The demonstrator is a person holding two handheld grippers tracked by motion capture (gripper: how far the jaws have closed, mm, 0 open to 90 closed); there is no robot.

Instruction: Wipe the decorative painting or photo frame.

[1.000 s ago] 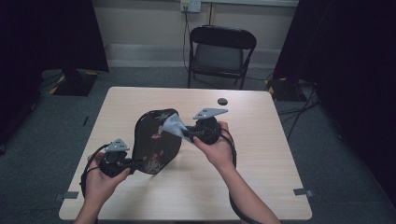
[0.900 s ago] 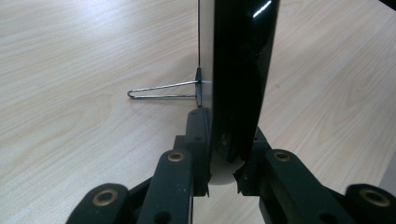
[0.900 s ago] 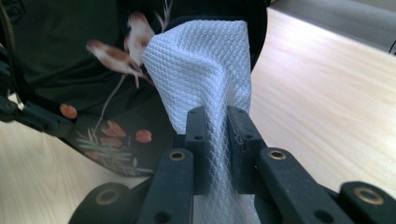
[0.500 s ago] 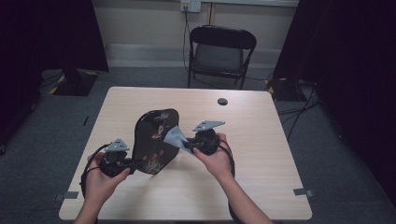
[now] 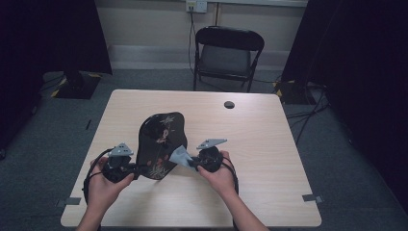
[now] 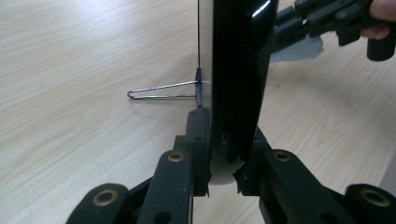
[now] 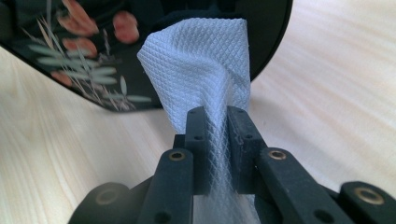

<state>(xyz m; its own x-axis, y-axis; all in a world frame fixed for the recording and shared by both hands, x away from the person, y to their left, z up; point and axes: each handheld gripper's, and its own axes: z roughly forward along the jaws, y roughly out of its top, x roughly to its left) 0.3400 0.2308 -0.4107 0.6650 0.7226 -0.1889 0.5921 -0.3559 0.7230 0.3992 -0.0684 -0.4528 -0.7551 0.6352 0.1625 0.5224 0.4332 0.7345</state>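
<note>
Glossily black, flower-painted tray.

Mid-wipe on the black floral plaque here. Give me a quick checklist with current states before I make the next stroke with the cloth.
1. Left gripper clamped on the lower edge of the plaque: ok, jaws closed on both faces.
2. Right gripper holding the white cloth: ok, cloth pinched between the jaws.
3. Cloth against the plaque's decorated face: ok in the right gripper view, near the lower rim.
4. Plaque propped upright on the table: ok, standing tilted.
5. Wire stand behind the plaque free of the left gripper: ok, it lies beyond the jaws.
6. Face clean after wiping: cannot tell.
</note>
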